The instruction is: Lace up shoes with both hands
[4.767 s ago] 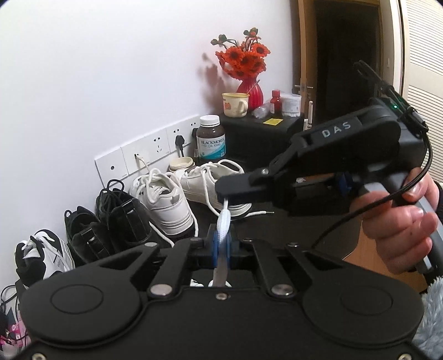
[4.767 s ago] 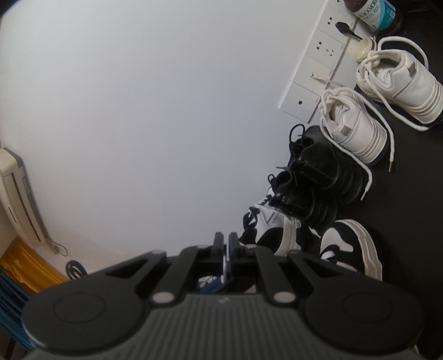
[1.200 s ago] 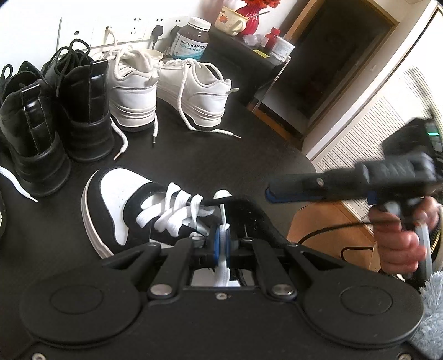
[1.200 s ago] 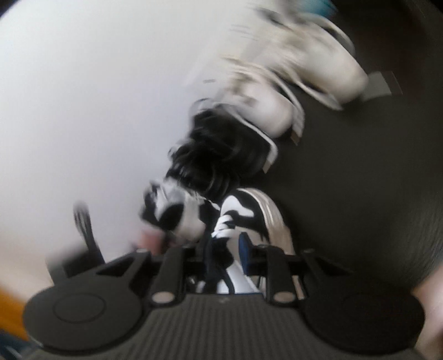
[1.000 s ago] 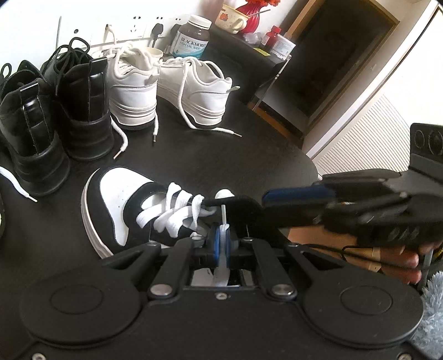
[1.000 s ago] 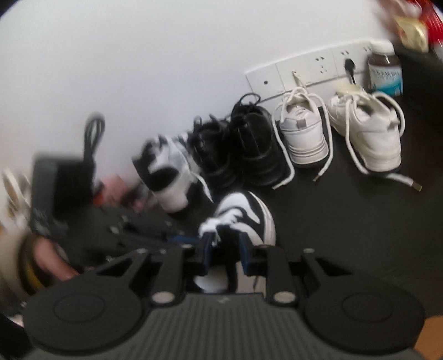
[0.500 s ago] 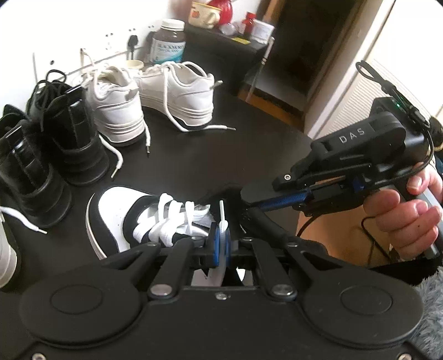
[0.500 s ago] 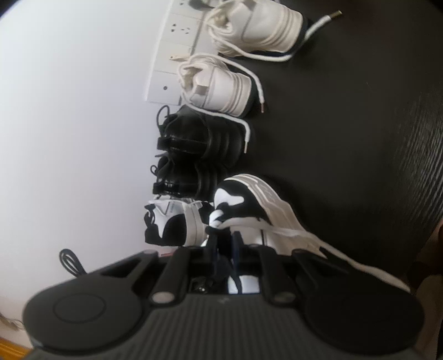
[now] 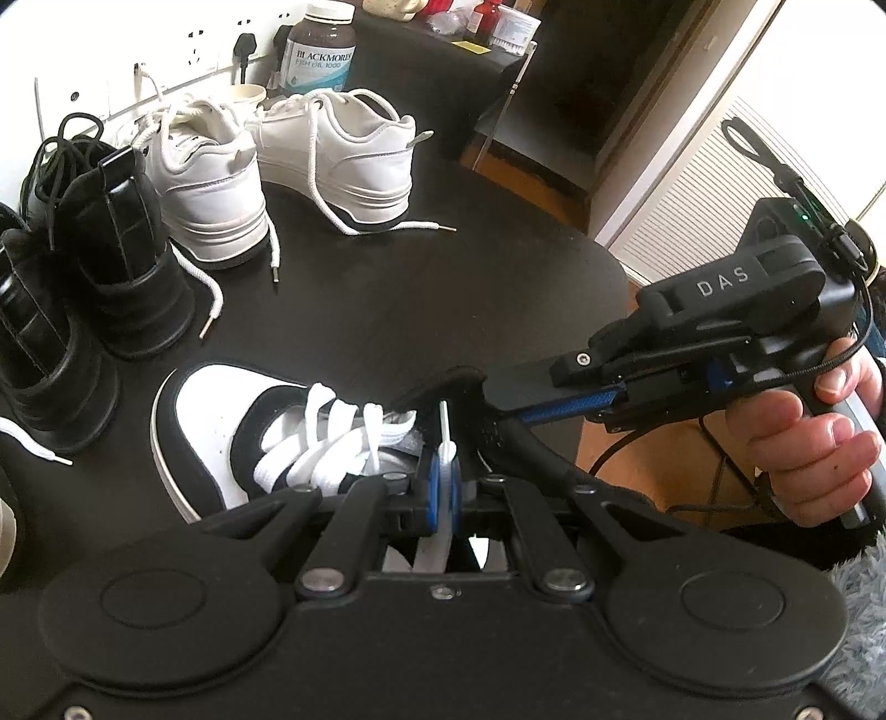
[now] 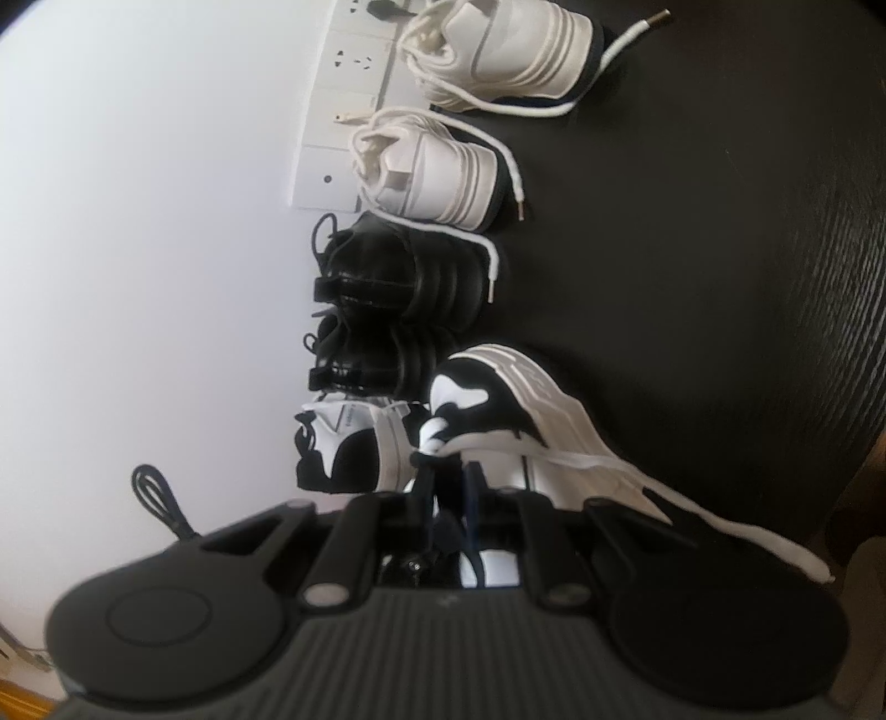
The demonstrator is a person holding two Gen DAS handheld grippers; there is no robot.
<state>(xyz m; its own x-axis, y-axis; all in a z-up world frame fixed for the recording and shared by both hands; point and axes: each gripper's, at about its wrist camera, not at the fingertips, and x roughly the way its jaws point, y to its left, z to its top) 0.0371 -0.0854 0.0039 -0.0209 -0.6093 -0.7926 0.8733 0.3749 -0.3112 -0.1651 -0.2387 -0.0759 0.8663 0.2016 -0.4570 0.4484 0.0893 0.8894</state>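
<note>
With my left gripper clamped on the white lace end, the aglet sticks up just past the blue pads, right over the black-and-white sneaker.

Right gripper comes in from the right with its tips down at the sneaker's collar, just beside that lace end. Its jaws are nearly together. In its own view they straddle something dark near the tongue; can't tell whether they grip it or what it is. A second run of white lace trails off to the near right in that view.

Key relation: the sneaker's long axis runs toe far-left to heel near-right, heel under both grippers. The lace end is in my left and the eyelet rows lie just beyond the left tips, so the left is the nearer one for threading. My guess is the right steadies the collar or tongue while the left feeds the aglet toward the next eyelet. Lower rows already look crossed, upper ones not done.

Surface: round dark wood table, matte, bare around the sneaker.

Further out: black boots to the left, two white sneakers behind with loose laces, and the other black-and-white shoe near the wall. At the back are a white outlet strip and a supplement bottle. Doorway and slatted door far right.
</note>
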